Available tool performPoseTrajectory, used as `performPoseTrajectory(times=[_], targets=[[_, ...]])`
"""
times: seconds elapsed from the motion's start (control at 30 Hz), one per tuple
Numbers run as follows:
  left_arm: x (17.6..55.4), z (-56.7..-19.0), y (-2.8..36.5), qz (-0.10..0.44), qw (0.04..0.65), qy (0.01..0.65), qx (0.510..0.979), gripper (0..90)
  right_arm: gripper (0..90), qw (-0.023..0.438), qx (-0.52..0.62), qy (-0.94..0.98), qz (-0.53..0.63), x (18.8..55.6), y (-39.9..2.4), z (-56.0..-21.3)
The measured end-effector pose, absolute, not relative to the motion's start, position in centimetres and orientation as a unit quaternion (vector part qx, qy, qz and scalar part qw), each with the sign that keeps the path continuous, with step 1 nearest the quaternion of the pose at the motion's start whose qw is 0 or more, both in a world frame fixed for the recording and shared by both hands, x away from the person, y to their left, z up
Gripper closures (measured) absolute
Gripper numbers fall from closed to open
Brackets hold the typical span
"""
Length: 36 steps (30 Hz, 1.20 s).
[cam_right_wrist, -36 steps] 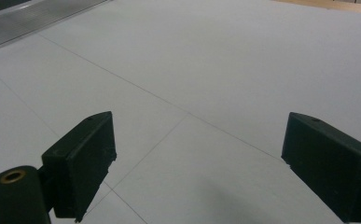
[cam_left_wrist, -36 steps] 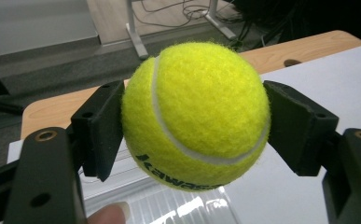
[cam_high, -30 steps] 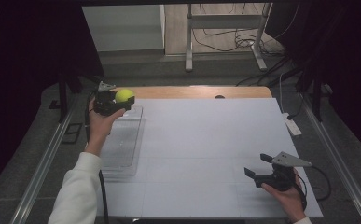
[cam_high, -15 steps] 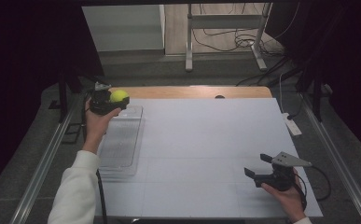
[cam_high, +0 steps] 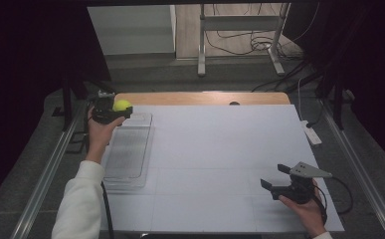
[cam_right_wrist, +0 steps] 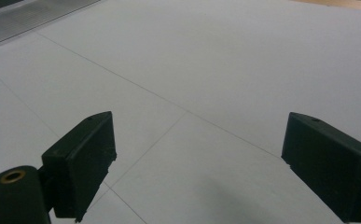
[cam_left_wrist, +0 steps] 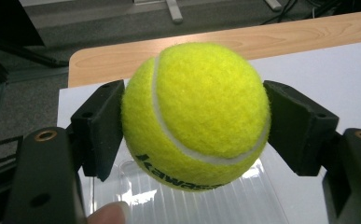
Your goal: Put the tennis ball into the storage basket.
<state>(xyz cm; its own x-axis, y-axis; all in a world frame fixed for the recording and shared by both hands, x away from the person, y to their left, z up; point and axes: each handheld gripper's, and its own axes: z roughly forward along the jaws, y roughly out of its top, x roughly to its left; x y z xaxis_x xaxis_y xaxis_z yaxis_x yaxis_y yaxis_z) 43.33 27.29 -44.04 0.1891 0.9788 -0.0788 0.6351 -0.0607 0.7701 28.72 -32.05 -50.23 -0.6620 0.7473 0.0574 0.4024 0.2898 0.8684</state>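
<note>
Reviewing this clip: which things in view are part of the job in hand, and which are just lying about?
Part of the job:
- tennis ball, clamped in the left gripper
- clear plastic tray just below the ball

Lying about:
- right gripper, jaws open and holding nothing, low over the white table
- white power strip at the right edge
- cables on the floor

This looks like a lab or test room set up for recording: a white sheet (cam_high: pixel 220 159) marked with a faint grid covers a wooden table (cam_high: pixel 200 97), with metal rails (cam_high: pixel 46 174) running down both sides. Beyond it, black curtains (cam_high: pixel 26 59) hang left and right, and loose cables (cam_high: pixel 240 40) trail across the floor round a metal stand (cam_high: pixel 200 45).
</note>
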Motion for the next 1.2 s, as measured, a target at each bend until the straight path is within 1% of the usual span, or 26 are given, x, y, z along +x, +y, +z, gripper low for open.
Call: performPoseTrajectory(times=[1.2], targets=[[44.1,-46.6,28.0,0.22,0.312,0.606,0.697,26.6,10.0,0.185,0.369,0.782,0.468,28.7,-32.1,-50.3]])
